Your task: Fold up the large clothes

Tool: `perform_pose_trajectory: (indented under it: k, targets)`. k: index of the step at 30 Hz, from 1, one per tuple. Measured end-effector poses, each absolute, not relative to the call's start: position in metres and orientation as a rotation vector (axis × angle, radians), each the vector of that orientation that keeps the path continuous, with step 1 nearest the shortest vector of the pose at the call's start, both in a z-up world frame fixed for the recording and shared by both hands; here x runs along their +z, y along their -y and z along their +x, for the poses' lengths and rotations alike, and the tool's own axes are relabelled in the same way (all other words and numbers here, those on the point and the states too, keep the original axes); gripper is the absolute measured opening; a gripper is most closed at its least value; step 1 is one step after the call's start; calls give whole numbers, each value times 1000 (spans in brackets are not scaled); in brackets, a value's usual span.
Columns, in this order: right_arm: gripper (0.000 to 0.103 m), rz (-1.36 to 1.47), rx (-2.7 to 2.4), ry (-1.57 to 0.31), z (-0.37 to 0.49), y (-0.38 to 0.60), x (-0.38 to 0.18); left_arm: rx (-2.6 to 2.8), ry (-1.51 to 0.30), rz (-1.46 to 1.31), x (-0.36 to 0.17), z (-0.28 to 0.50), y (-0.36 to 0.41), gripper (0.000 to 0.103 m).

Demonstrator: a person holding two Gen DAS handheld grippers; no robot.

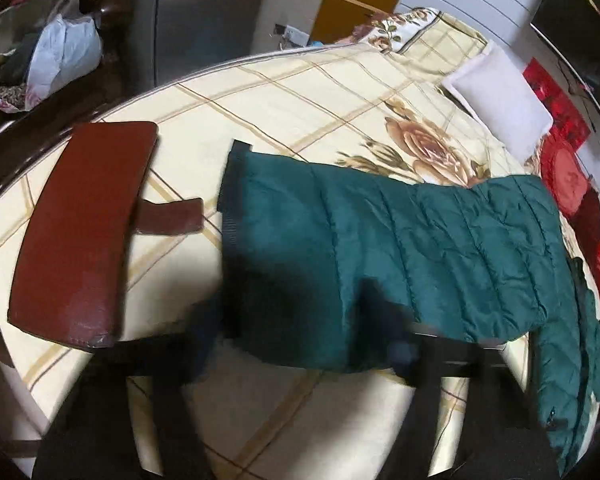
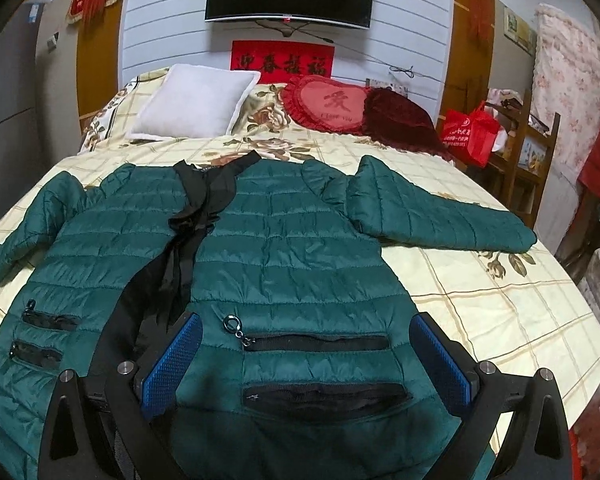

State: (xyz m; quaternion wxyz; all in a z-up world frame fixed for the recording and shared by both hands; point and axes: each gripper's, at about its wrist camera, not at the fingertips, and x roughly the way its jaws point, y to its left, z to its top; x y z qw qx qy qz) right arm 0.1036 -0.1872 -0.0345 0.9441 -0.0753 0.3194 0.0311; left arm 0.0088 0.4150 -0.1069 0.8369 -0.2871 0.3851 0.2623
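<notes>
Garment: dark green quilted puffer jacket [image 2: 284, 248], front up, black lining and collar showing along the open front; four black zip pockets, one with a ring pull.
Location: spread flat on the bed with cream checked floral bedspread [image 2: 480, 304]; the sleeve on the right lies outstretched, collar toward the white square pillow [image 2: 196, 100].
Right claw [image 2: 306, 364]: released, blue-padded fingers [image 2: 172, 364] spread wide over the jacket's lower pocket area, angled downward.
Left claw [image 1: 304, 356]: dark and blurred at the sleeve's near edge; angled down; grasping or not, cannot tell.
Sleeve: green, black ribbed cuff [image 1: 230, 192].
</notes>
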Motion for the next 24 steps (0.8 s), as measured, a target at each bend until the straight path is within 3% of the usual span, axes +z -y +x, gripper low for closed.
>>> perform_pose_trajectory:
  k: [11, 24]
  targets:
    - [103, -134, 57, -647, 104, 194, -33, 319, -560, -543, -10, 9, -358, 21]
    - [103, -119, 20, -648, 104, 214, -32, 42, -502, -443, 59, 83, -232, 21]
